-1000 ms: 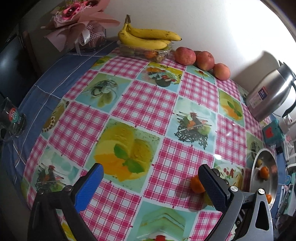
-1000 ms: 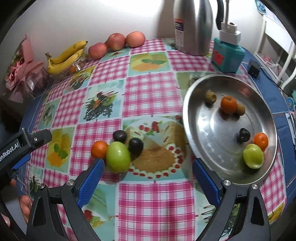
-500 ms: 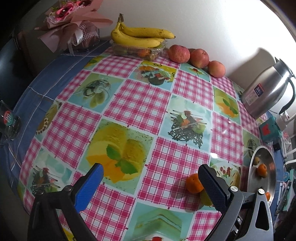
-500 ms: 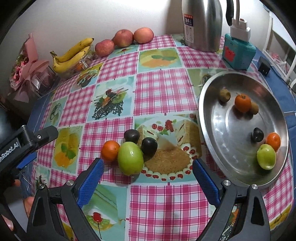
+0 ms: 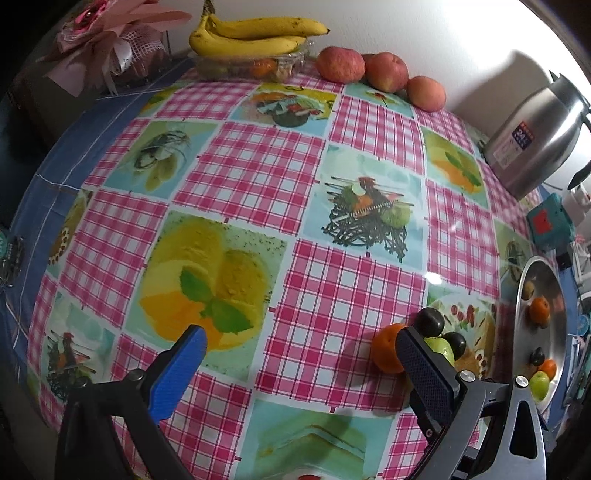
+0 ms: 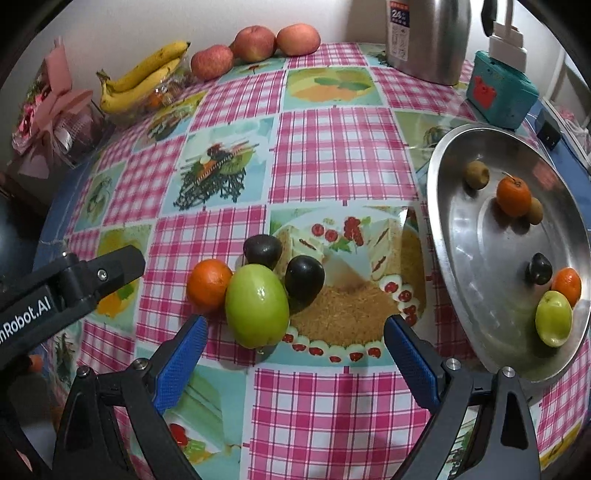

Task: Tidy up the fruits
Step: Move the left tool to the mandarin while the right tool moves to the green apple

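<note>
A cluster of loose fruit lies on the checked tablecloth: a green fruit (image 6: 257,305), an orange (image 6: 209,285) on its left and two dark plums (image 6: 263,251) (image 6: 304,277) behind it. My right gripper (image 6: 293,332) is open just in front of them, the green fruit near its left finger. At the right, a steel bowl (image 6: 461,229) holds an orange (image 6: 513,195), a green fruit (image 6: 553,318), a plum and more. My left gripper (image 5: 301,345) is open over the cloth; the same orange (image 5: 386,347) sits beside its right finger.
Bananas (image 5: 255,35) on a clear box and three apples (image 5: 384,70) line the back wall. A steel kettle (image 5: 532,129) and a teal box (image 6: 502,94) stand at the back right. A pink bouquet (image 6: 51,110) is at the back left.
Both grippers have moved closer to the fruit cluster, which now looms larger in the right wrist view. The plums and green fruit have come into the left wrist view. Nothing has been gripped.
</note>
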`<state>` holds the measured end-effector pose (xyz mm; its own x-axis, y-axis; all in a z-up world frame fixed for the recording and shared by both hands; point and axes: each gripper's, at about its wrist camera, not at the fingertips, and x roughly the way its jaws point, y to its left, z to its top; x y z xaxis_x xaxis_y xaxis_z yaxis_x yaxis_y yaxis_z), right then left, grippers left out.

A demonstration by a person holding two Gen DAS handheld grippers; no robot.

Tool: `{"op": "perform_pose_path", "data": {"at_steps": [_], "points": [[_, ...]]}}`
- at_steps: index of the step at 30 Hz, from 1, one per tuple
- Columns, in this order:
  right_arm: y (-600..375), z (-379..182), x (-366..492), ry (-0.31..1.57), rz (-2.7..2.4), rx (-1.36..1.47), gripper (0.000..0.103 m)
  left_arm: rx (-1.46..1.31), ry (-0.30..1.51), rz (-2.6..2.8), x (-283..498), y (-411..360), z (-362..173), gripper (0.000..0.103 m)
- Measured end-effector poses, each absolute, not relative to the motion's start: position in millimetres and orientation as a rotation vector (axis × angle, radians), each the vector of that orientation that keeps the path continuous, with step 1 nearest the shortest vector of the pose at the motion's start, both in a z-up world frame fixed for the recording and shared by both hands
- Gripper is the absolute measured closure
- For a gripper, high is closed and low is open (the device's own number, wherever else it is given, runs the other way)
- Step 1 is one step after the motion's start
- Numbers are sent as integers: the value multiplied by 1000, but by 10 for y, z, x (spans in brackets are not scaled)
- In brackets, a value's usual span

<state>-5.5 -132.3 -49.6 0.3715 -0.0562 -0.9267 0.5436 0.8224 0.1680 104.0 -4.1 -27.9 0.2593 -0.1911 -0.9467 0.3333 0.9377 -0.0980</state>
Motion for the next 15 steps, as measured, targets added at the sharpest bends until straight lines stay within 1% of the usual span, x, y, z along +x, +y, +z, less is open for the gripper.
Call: {"op": "perform_pose_path", "data": {"at_steps": [7,15], "points": [[-1305,-592,33,1165,-401,475,7,209,1264,-346,1051,-110,-355,0],[-1304,-637,126,1173,-405,445,7,227,1261,-345,1059,-120,-361,0]]}}
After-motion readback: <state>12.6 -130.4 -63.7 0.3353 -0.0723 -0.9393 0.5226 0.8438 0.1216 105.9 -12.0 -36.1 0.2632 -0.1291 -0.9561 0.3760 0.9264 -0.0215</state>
